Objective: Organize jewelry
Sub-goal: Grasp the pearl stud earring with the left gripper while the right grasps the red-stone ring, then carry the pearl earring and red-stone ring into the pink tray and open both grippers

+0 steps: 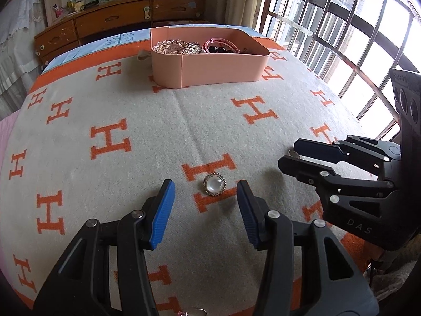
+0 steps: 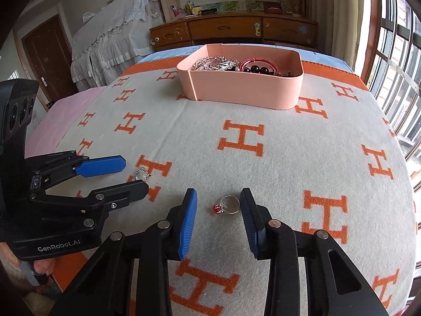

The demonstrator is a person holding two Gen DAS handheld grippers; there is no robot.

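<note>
A round pearl brooch point(image 1: 214, 184) with a rhinestone rim lies on the blanket between the open fingers of my left gripper point(image 1: 205, 187). A silver ring with a red stone point(image 2: 226, 205) lies between the open fingers of my right gripper point(image 2: 218, 197). The brooch also shows in the right wrist view point(image 2: 141, 174), between the left gripper's fingers point(image 2: 101, 168). The right gripper point(image 1: 289, 154) shows at the right of the left wrist view, with the ring point(image 1: 293, 154) just visible between its tips. A pink jewelry box point(image 1: 210, 65) at the far side holds silver pieces and dark beads.
The grey blanket with orange H letters point(image 2: 263, 142) covers the table. A barred window point(image 1: 355, 39) runs along the right. A wooden dresser point(image 2: 231, 30) and a white-draped piece of furniture point(image 2: 110, 42) stand behind the table.
</note>
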